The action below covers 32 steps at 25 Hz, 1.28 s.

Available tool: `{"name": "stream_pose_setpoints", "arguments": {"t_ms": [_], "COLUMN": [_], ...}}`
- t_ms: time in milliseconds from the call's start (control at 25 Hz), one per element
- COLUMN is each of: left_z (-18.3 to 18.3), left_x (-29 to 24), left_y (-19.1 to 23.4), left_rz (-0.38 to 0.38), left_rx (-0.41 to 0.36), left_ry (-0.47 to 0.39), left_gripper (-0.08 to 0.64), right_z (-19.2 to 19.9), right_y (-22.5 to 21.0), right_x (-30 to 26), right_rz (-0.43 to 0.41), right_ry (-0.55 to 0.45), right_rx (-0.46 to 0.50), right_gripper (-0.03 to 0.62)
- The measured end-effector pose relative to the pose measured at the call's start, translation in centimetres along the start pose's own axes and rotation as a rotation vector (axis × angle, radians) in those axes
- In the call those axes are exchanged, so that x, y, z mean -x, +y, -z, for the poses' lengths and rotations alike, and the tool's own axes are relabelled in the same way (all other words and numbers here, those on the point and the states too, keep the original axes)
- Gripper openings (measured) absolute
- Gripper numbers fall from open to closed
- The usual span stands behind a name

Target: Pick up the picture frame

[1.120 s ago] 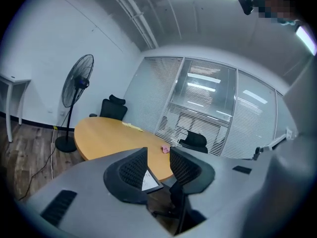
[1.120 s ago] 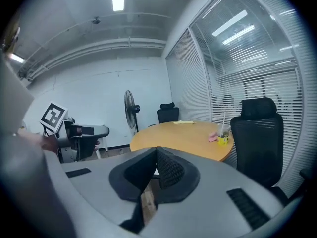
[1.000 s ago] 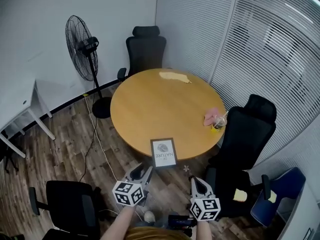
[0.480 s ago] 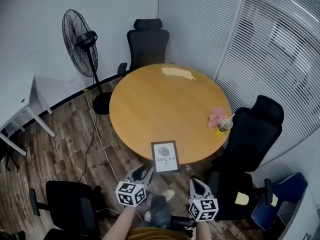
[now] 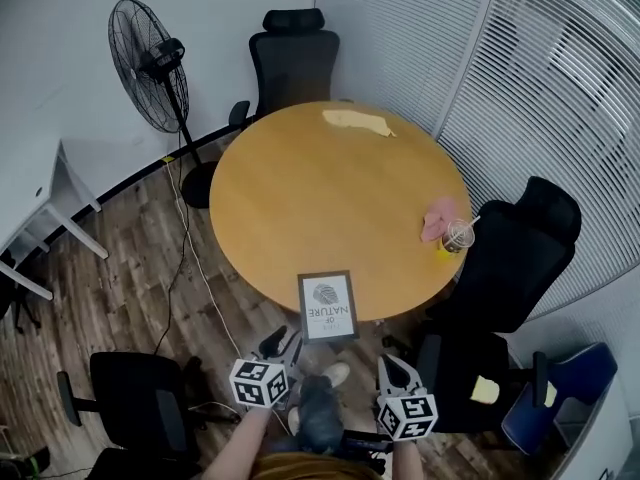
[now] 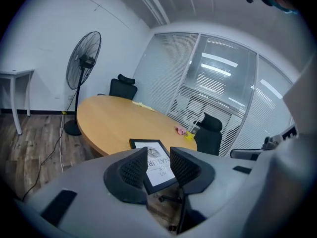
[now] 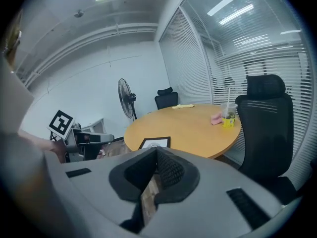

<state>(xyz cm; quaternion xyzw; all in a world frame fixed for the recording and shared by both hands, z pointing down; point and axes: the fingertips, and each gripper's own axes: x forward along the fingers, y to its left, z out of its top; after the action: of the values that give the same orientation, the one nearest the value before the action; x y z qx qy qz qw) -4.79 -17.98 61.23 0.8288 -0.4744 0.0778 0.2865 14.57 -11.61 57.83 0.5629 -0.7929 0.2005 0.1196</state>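
The picture frame [image 5: 327,306], black-edged with a white print, lies flat at the near edge of the round wooden table [image 5: 330,198], partly over the rim. My left gripper [image 5: 283,344] hovers just short of it and below the table edge. Its jaws stand apart with nothing between them. In the left gripper view the picture frame [image 6: 150,152] shows through the gap of the left gripper [image 6: 157,158]. My right gripper [image 5: 392,365] is lower right of the frame, tips together and empty. The right gripper view has the right gripper [image 7: 156,155] pointing toward the picture frame [image 7: 155,143].
A cup with a straw [image 5: 458,236] and a pink cloth [image 5: 437,220] sit at the table's right edge, a yellow item [image 5: 355,121] at the far side. Black chairs [image 5: 290,58] [image 5: 515,258] [image 5: 140,408] ring the table. A standing fan [image 5: 150,63] and cable are at left.
Both grippers have sunk lower in the head view and sit nearer the table edge. The person's leg and shoe now show between them. The frame has not moved.
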Motion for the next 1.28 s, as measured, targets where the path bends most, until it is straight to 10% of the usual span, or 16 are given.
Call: {"name": "stream_pose_setpoints", "arguments": {"t_ms": [1280], "left_z": [9.2], "left_x": [-9.6], "left_y": [4.7], "left_rz": [0.011], "left_rx": [0.315], "left_ry": [0.268], "left_gripper": [0.193], "right_z": [4.7], "right_y": [-5.7], "right_x": [-9.8], "right_rz": [-0.029], "right_ry": [0.230], "right_rx": [-0.064], "right_gripper": [0.012]}}
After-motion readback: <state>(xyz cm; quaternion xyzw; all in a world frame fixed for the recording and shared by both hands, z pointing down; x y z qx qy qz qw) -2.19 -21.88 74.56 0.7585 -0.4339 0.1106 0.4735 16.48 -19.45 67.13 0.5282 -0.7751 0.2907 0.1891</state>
